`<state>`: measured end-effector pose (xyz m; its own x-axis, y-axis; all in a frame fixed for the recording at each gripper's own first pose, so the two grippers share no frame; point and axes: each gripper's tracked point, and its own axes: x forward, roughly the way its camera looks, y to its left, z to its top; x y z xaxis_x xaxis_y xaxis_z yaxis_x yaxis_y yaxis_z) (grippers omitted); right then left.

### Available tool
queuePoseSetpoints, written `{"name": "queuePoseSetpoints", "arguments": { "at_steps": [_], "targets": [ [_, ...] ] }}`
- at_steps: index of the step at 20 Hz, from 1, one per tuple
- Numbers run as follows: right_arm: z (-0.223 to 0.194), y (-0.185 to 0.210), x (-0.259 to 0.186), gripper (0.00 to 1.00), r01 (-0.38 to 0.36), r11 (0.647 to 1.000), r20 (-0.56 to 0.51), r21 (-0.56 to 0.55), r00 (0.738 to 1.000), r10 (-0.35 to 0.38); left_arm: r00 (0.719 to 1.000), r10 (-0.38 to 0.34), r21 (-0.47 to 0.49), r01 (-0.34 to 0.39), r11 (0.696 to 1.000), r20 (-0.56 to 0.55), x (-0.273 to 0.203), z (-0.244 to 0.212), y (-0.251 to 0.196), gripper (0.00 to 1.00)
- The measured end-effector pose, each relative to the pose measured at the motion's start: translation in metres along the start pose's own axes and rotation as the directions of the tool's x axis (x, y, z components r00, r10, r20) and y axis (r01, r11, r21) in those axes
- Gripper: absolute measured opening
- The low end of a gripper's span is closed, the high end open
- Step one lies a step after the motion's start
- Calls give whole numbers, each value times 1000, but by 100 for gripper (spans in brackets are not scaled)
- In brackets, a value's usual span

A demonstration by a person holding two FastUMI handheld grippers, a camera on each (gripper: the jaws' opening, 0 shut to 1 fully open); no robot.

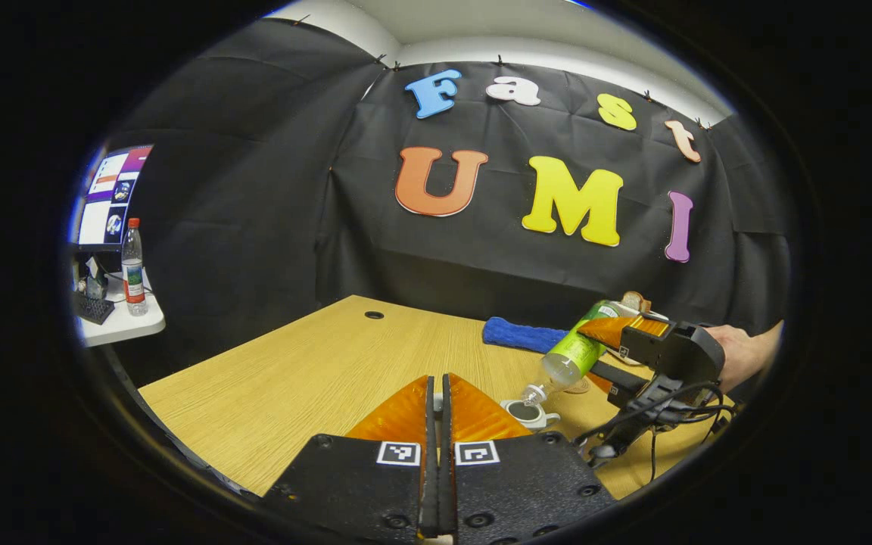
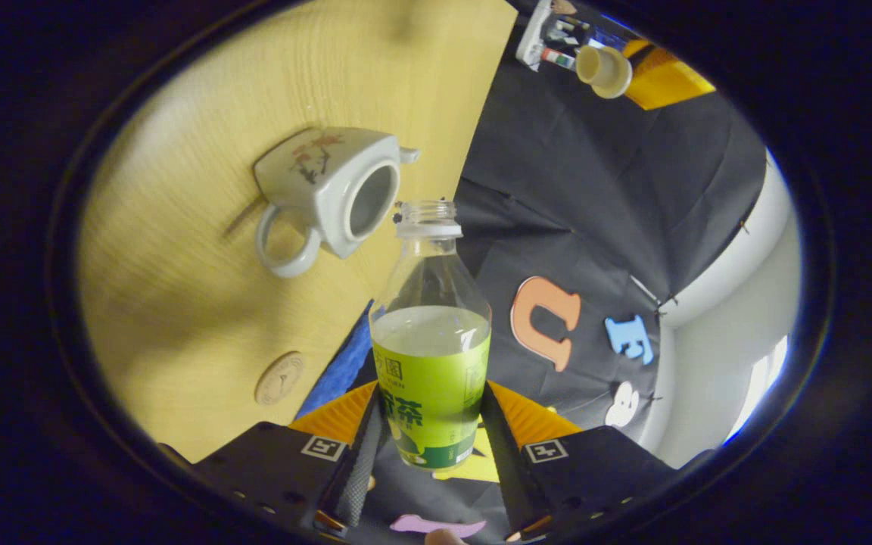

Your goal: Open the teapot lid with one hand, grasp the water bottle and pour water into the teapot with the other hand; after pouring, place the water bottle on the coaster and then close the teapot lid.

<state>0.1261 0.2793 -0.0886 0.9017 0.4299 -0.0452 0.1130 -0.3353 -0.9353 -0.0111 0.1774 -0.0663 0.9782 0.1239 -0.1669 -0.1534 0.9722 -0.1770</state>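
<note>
**Pour in progress: bottle tipped at teapot mouth**

Your right tool clamps the green-labelled water bottle, neck angled toward the open teapot mid-surface. Your left tool is closed, apparently on the lid, keeping it clear. Coaster waits nearby.

In the left gripper view the left gripper is hiding part of the teapot, and whether anything is pinched between its closed-looking fingers is impossible to tell. The right gripper is covering part of the water bottle, and the coaster is peeking out only partly behind the bottle. In the right gripper view the bottle's base is lying hidden between the fingers, and the blue cloth is mostly lying behind them near the desk edge.
</note>
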Motion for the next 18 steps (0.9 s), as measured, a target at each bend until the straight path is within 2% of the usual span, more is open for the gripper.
{"name": "queuePoseSetpoints", "arguments": {
  "at_steps": [3,5,7,8,9,10,11,14,18],
  "targets": [
    [1,15,-5,70,-65,989,-5,136,998,67,1000,2,0,-2,1000,0,-1,0,0,3],
    [-1,22,-9,72,-109,967,-8,232,994,113,1000,2,0,-2,1000,1,0,0,-1,3],
    [-7,30,-13,72,-146,920,-7,362,987,160,1000,0,2,0,1000,-2,1,-2,-3,3],
    [-8,32,-16,72,-168,883,0,439,982,187,1000,-3,5,3,1000,-3,1,-2,-5,3],
    [-10,32,-18,71,-189,833,11,520,977,214,1000,-6,8,6,1000,-5,2,-2,-8,3],
    [-11,32,-20,72,-205,775,21,598,970,241,1000,-9,12,9,1000,-4,2,-2,-11,3],
    [-11,31,-23,70,-215,712,36,668,966,258,1000,-15,17,15,1000,-4,2,-2,-13,3],
    [-16,25,-27,72,-194,528,57,827,963,265,1000,-30,29,30,999,-3,2,-2,-21,3],
    [-31,13,-27,70,-158,216,103,963,964,245,999,-51,41,51,998,-1,1,1,-32,3]
  ]
}}
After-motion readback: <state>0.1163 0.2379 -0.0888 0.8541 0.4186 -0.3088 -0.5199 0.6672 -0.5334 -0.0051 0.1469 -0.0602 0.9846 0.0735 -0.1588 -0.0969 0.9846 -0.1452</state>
